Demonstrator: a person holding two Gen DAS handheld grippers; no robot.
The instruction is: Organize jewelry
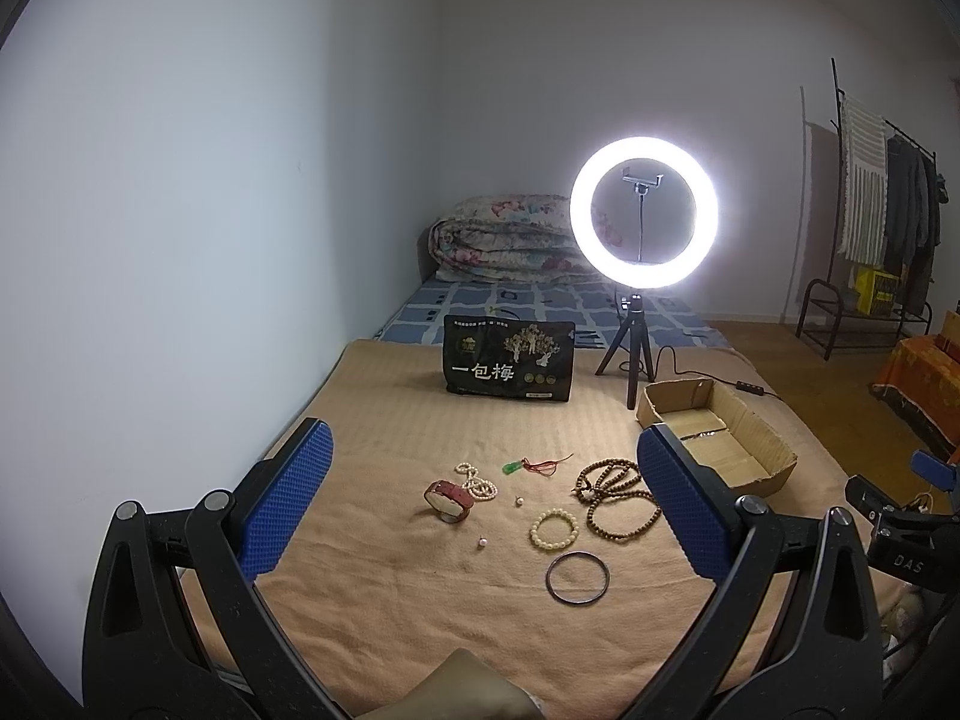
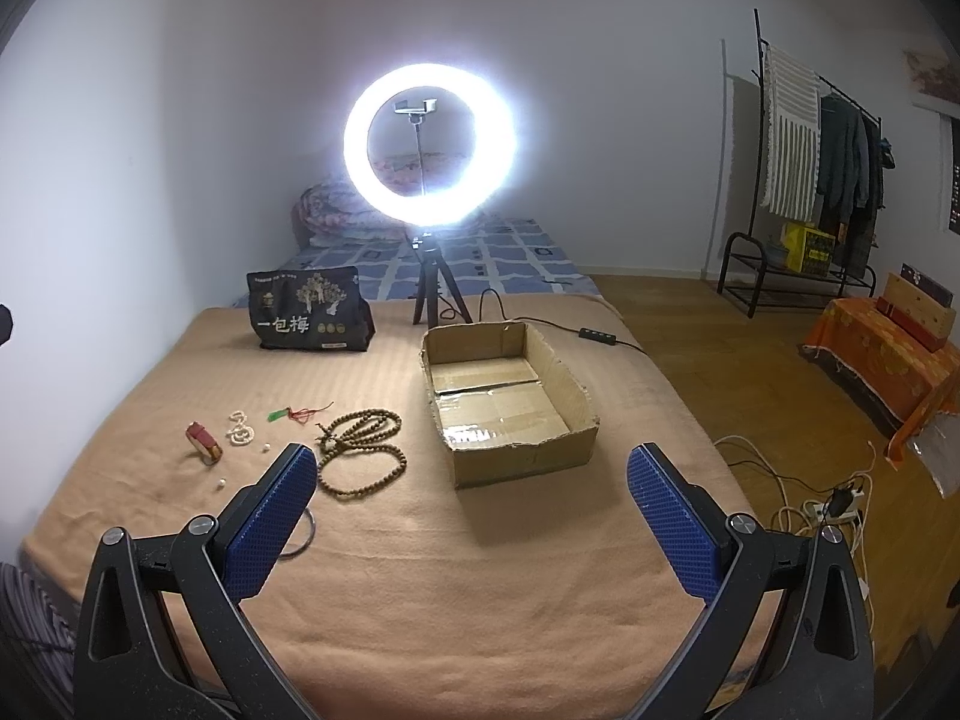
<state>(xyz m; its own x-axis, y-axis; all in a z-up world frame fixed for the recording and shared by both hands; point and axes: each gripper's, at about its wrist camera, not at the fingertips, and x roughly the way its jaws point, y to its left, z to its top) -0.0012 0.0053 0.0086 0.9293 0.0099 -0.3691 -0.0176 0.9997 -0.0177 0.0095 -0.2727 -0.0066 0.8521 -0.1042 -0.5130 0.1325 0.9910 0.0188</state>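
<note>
Jewelry lies on a tan blanket (image 1: 390,612): a red watch (image 1: 447,499), a white pearl necklace (image 1: 478,482), a green pendant on red cord (image 1: 528,466), brown wooden prayer beads (image 1: 612,498), a cream bead bracelet (image 1: 554,529), a dark bangle (image 1: 577,577) and two loose pearls (image 1: 481,542). An open, empty cardboard box (image 2: 510,396) sits to the right. My left gripper (image 1: 483,480) is open above the jewelry, holding nothing. My right gripper (image 2: 471,492) is open and empty in front of the box. The prayer beads (image 2: 360,444) lie just left of it.
A lit ring light on a tripod (image 1: 643,222) and a black snack bag (image 1: 509,365) stand behind the jewelry. Its cable (image 2: 600,336) runs off the bed to the right. A folded quilt (image 1: 504,240) lies at the back. A clothes rack (image 2: 810,180) stands on the right.
</note>
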